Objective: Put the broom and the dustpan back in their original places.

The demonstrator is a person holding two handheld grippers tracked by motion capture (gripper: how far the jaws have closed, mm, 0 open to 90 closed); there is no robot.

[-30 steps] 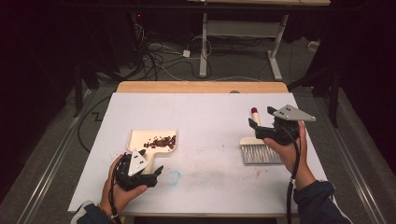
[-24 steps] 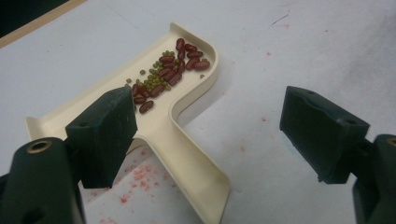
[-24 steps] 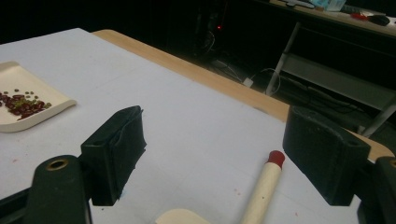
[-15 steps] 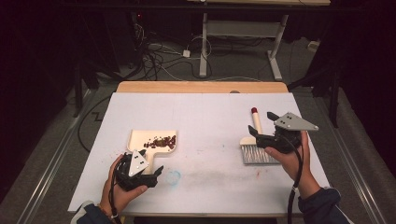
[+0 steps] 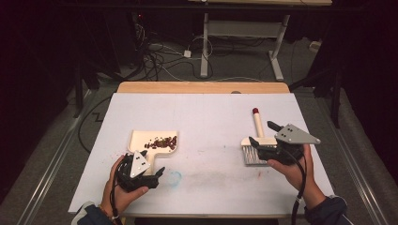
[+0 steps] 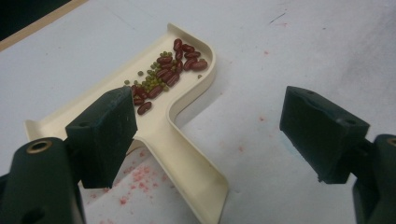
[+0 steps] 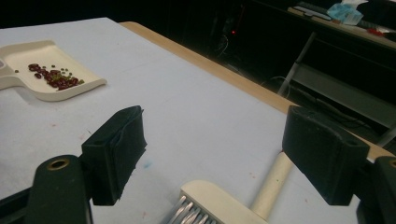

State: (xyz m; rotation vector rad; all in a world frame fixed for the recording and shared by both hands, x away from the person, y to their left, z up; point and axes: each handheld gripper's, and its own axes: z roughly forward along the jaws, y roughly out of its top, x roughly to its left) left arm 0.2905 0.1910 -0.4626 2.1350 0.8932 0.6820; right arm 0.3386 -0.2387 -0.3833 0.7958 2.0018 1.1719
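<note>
A cream dustpan [image 5: 152, 143] [image 6: 187, 154] [image 7: 51, 88] lies left of centre on the white table, holding several red beans [image 6: 180, 63] and small green ones. My left gripper [image 5: 157, 174] [image 6: 208, 135] is open at the pan's handle, its jaws either side of the handle's end and apart from it. On the right lies a cream brush [image 5: 257, 140] [image 7: 243, 200] with a red-tipped handle and grey bristles. My right gripper [image 5: 263, 136] [image 7: 215, 158] is open just above the brush head, holding nothing.
The white sheet [image 5: 211, 117] covers a wooden table whose far edge [image 5: 202, 87] shows as a tan strip. Faint red and blue stains [image 5: 174, 177] mark the sheet near the front. Cables and desk legs [image 5: 206, 42] lie on the floor beyond.
My right gripper has drawn back toward the person and slightly right, off the brush, which now lies free on the table. The left gripper and dustpan have stayed put.
</note>
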